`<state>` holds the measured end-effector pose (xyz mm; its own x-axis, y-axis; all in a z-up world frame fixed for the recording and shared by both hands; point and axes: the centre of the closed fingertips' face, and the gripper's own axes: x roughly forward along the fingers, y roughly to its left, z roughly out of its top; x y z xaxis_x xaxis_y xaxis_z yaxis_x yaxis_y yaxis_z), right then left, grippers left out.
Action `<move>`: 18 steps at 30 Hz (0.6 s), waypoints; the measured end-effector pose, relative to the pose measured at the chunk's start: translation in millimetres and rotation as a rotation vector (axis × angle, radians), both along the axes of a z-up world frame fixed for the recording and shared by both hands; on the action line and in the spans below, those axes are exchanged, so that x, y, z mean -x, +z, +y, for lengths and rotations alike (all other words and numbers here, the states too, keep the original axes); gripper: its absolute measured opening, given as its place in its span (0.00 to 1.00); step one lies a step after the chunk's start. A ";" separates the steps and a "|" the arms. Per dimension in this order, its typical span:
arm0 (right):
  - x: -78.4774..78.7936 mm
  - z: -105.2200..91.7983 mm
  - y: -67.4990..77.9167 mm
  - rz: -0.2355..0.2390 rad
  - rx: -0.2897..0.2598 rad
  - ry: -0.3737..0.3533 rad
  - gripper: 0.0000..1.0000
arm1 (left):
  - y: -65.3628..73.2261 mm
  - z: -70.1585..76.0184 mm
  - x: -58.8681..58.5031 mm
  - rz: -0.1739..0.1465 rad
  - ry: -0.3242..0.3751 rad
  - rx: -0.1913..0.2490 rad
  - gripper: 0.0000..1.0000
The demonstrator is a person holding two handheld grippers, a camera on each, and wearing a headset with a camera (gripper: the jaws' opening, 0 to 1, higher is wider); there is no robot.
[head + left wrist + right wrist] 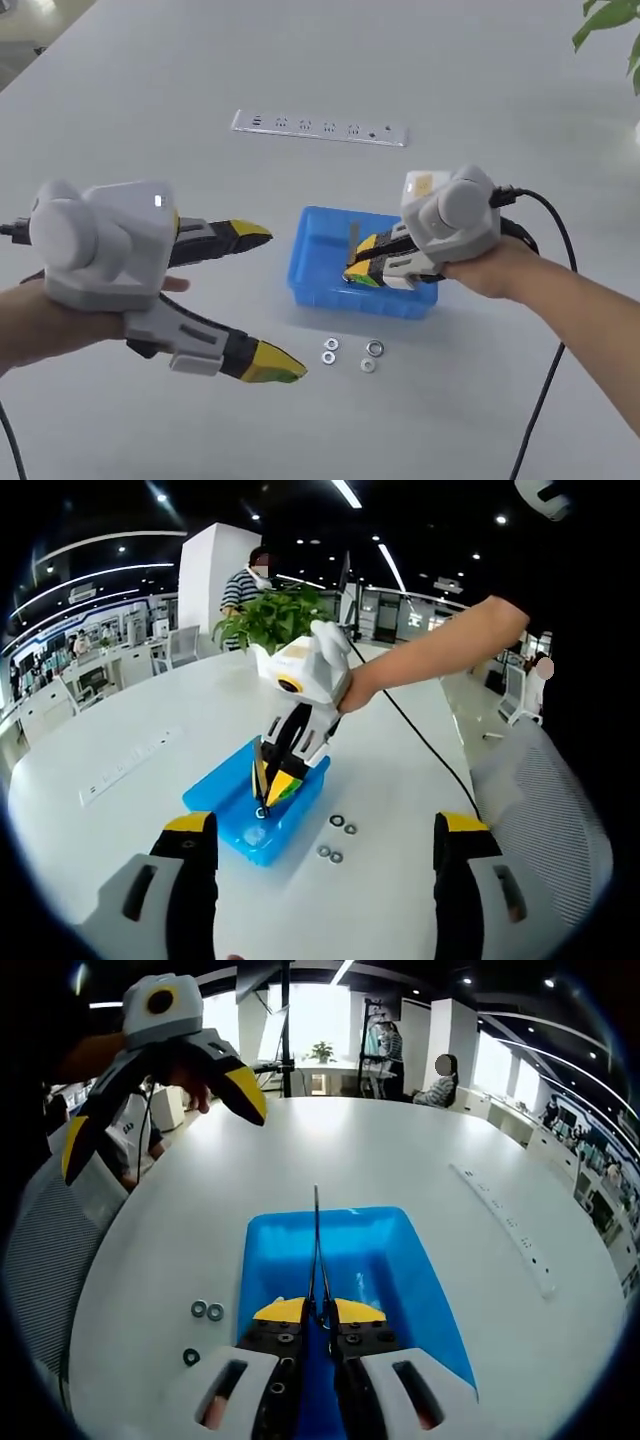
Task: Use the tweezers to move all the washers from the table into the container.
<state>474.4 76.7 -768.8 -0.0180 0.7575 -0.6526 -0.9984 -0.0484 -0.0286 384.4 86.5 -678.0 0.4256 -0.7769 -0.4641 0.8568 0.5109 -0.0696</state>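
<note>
Hovering over white table (450,60) in office (90,650): left hand-held gripper (280,302) released, right hand-held gripper (360,268) grasping tweezers (316,1240).

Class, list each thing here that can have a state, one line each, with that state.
left gripper: open, fingers wide apart, empty.
right gripper: shut on the tweezers.
tweezers: gripped, tips down in the container.
container: upright on the table, open-topped.
washers: four lying flat on the table, outside the container.
power strip: flat on the table, nothing plugged in.
</note>
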 end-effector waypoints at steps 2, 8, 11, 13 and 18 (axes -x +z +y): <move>-0.4 -0.4 -0.1 -0.001 0.000 -0.001 0.09 | 1.2 -1.6 -5.1 -0.011 -0.005 -0.004 0.91; -0.6 -1.5 -0.4 -0.006 0.005 0.005 0.09 | 3.0 -4.9 -27.1 -0.054 -0.033 -0.036 0.74; 0.6 -1.8 0.1 -0.010 0.008 0.009 0.09 | 3.8 -7.9 -39.5 -0.082 -0.062 -0.066 0.63; 0.5 -2.0 -0.1 -0.013 0.009 0.011 0.09 | 3.6 -11.6 -46.0 -0.093 -0.082 -0.080 0.57; 0.7 -2.2 -0.1 -0.022 0.011 0.020 0.09 | -3.5 -17.9 -61.1 -0.113 -0.111 -0.116 0.40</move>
<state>473.8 74.6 -768.9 -0.0180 0.7497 -0.6616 -0.9964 -0.0683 -0.0502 445.5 68.6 -681.5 0.3952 -0.7660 -0.5070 0.9072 0.4122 0.0843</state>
